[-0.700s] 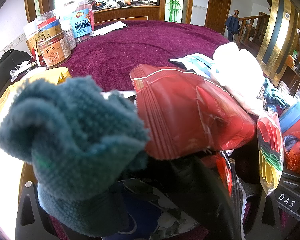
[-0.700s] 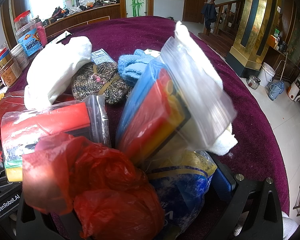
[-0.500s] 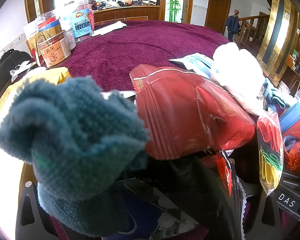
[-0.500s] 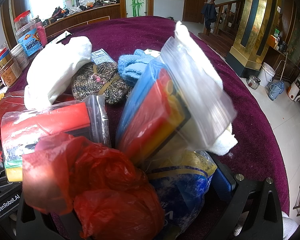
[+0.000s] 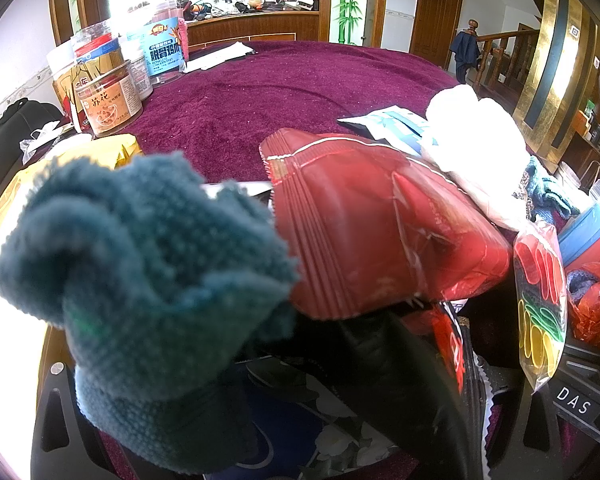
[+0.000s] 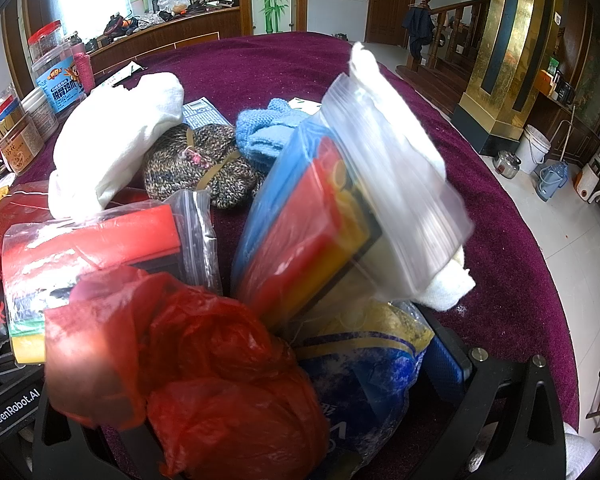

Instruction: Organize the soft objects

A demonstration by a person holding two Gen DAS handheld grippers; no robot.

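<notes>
Left wrist view: my fingers' state hidden under teal cloth [image 5: 140, 280] and red plastic bag [image 6: 204, 380]; sorting looked unstarted; next needed one clean pick.

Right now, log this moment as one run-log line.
left gripper: teal knitted cloth bunched in front, jaws hidden | right gripper: red plastic bag in front, jaws hidden | surface: maroon tablecloth | scene: static
</notes>
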